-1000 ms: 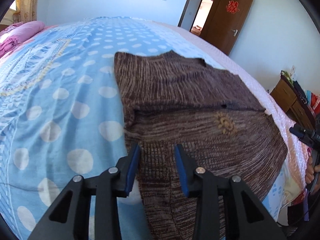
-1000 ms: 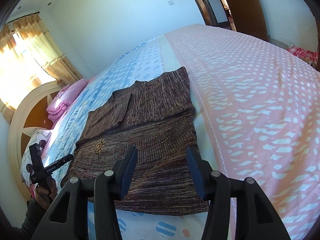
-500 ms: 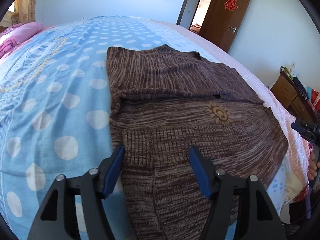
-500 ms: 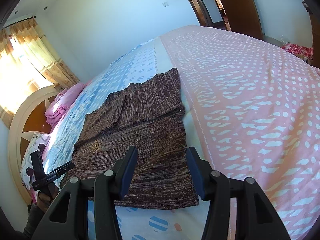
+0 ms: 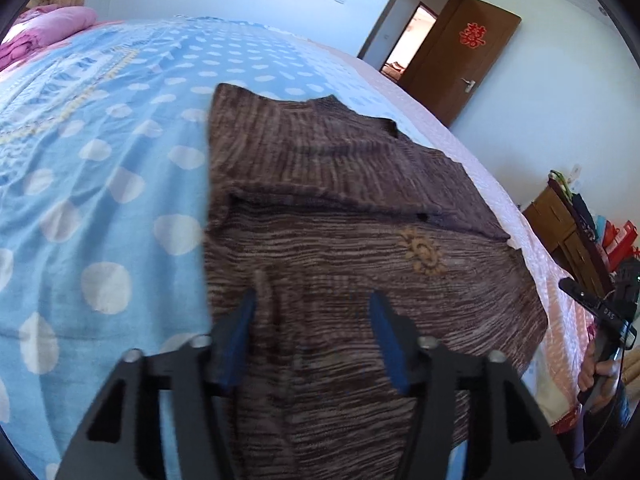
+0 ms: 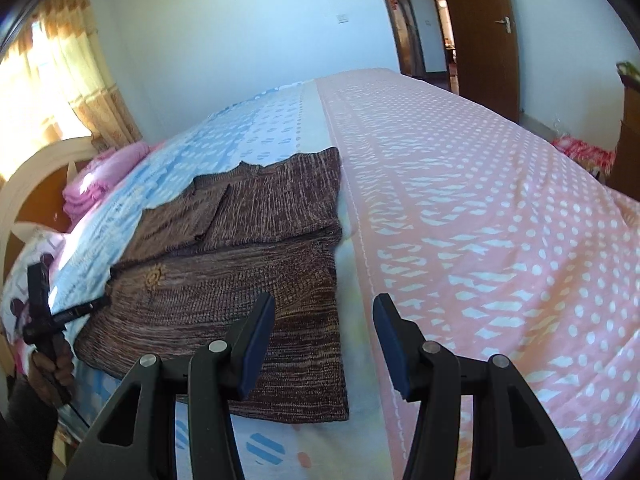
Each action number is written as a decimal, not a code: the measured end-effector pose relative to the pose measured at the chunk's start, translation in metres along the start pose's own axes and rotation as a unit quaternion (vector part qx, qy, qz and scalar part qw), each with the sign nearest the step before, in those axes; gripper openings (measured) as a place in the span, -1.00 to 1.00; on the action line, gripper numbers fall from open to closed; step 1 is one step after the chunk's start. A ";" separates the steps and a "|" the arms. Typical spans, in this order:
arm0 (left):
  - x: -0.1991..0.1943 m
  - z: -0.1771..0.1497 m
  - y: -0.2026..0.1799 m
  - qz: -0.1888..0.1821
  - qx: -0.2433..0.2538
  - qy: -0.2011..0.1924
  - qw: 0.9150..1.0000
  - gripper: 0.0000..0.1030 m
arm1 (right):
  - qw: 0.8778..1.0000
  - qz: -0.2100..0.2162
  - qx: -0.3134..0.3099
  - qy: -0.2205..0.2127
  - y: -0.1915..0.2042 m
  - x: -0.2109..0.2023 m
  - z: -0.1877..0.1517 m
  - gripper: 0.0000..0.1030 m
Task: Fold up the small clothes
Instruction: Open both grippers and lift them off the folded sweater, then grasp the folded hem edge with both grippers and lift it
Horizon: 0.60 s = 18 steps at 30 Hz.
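Observation:
A brown knitted sweater (image 5: 344,216) with a small sun motif lies flat on the bed, its sleeves folded across its upper part. It also shows in the right wrist view (image 6: 248,264). My left gripper (image 5: 312,300) is open and empty, low over the sweater's near left hem. My right gripper (image 6: 324,308) is open and empty, above the sweater's near right edge, half over the sheet. The left gripper also shows far left in the right wrist view (image 6: 96,304).
The bed has a blue polka-dot sheet (image 5: 88,152) on one side and a pink patterned sheet (image 6: 480,208) on the other. Pink bedding (image 6: 104,176) lies by the headboard. A wooden cabinet (image 5: 568,228) and an open brown door (image 5: 460,64) stand beyond the bed.
My left gripper opened wide and moved in over the sweater's hem. My right gripper stayed open and swung right toward the sweater's right edge.

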State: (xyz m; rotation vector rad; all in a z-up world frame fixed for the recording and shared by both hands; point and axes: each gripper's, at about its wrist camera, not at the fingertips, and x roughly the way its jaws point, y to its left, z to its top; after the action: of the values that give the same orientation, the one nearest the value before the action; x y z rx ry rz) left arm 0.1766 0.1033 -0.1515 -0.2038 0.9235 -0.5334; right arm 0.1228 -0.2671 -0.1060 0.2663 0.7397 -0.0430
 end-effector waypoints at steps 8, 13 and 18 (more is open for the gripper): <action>0.004 -0.005 -0.013 0.045 0.044 -0.014 0.998 0.16 | 0.995 -0.014 -0.096 0.021 0.032 0.045 0.014 0.02; -0.001 -0.004 -0.001 0.043 0.021 -0.021 0.999 -0.53 | 0.990 -0.033 -0.118 0.063 0.038 0.092 0.014 -0.06; -0.008 -0.004 0.002 0.022 0.005 -0.025 0.999 -0.78 | 0.993 -0.026 -0.111 0.039 0.039 0.078 0.014 -0.81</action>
State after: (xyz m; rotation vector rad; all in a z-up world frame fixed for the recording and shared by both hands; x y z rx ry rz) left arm 0.1699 0.1097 -0.1491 -0.1857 0.8738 -0.4899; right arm 0.1945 -0.2284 -0.1396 0.0354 0.8217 0.0002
